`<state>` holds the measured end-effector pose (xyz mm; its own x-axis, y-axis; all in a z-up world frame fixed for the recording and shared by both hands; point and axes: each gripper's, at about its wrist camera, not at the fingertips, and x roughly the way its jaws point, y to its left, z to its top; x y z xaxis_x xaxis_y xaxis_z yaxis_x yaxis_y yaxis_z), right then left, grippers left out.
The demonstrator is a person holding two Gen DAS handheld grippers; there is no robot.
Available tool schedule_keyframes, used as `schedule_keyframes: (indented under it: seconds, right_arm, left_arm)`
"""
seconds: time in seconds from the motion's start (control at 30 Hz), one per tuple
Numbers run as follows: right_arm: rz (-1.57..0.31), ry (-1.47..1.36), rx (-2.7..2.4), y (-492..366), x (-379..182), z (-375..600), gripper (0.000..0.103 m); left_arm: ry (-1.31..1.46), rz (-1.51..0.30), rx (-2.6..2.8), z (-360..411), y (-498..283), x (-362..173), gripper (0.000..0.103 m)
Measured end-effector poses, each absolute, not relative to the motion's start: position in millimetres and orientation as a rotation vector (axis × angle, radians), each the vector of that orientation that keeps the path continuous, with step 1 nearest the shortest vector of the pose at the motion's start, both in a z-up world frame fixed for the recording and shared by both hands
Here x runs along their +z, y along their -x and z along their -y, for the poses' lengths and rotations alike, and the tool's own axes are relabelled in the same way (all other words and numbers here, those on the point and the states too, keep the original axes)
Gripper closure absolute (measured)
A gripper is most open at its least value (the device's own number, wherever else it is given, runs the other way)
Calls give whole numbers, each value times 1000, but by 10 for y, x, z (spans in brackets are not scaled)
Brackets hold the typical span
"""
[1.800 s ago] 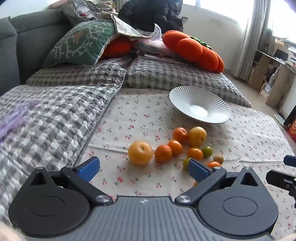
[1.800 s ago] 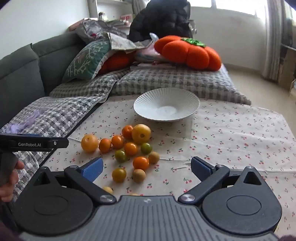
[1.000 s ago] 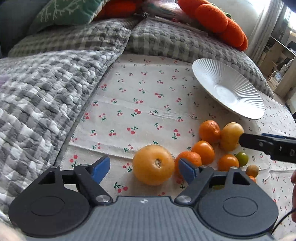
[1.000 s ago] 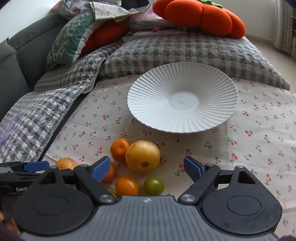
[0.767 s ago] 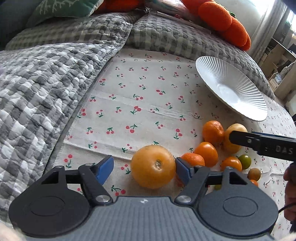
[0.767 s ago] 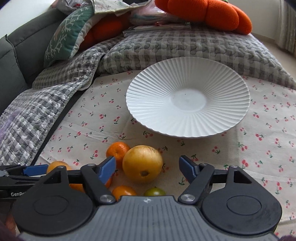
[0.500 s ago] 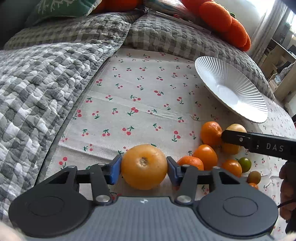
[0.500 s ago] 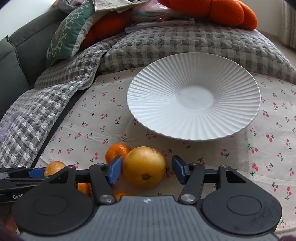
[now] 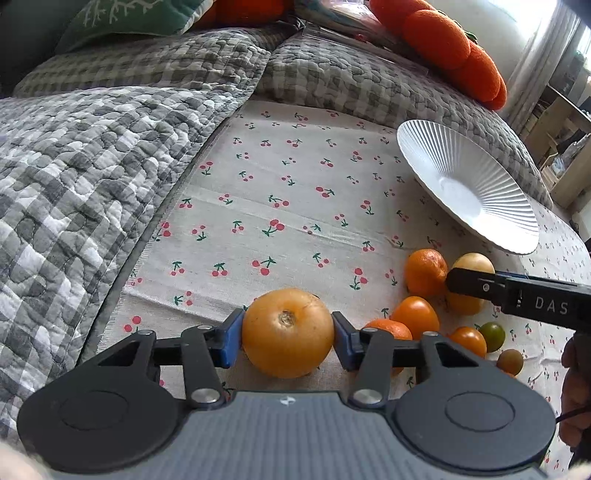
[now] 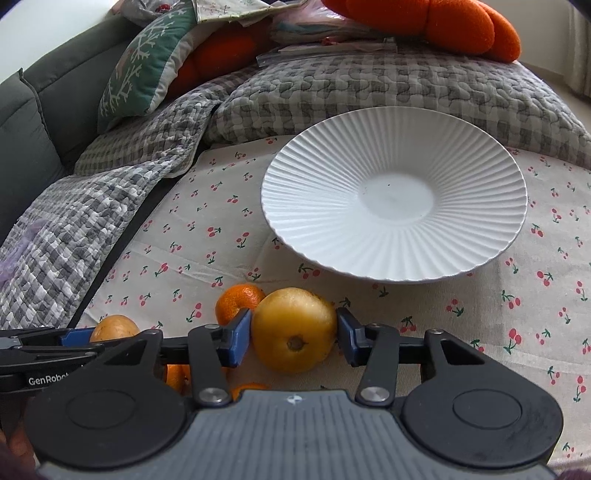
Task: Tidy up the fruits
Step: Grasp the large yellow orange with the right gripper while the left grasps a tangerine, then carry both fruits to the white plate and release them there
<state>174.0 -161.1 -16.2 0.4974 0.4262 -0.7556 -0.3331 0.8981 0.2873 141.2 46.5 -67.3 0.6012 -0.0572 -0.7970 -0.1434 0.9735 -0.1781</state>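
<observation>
My left gripper (image 9: pixel 287 334) is shut on a large orange (image 9: pixel 288 333) that rests on the cherry-print cloth (image 9: pixel 280 206). My right gripper (image 10: pixel 294 334) is shut on a yellow pear-like fruit (image 10: pixel 293 329), also on the cloth; it shows in the left wrist view (image 9: pixel 471 264) behind the right gripper's arm. A white ribbed plate (image 10: pixel 393 210) lies empty just beyond the right gripper and shows far right in the left wrist view (image 9: pixel 465 184). A tangerine (image 10: pixel 238 299) touches the yellow fruit's left side. Several small orange and green fruits (image 9: pixel 417 317) lie between the grippers.
A grey checked quilt (image 9: pixel 74 155) rises along the left of the cloth and behind the plate (image 10: pixel 369 88). An orange pumpkin cushion (image 10: pixel 436 18) and a green cushion (image 10: pixel 147 66) sit at the back. A wooden shelf (image 9: pixel 561 122) stands far right.
Both grippers moved down and forward to the fruit pile, then closed: the left on the large orange, the right on the yellow fruit.
</observation>
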Motion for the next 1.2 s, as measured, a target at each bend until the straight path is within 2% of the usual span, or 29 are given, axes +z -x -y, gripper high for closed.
schedule_keyframes:
  seconds: [0.47, 1.2]
  right_arm:
    - [-1007, -149, 456, -1600, -76, 1619, 59]
    - [-980, -215, 466, -1623, 254, 1798, 59]
  left_arm:
    - [227, -901, 60, -414, -1363, -600, 59]
    - [179, -850, 47, -118, -1525, -340, 59]
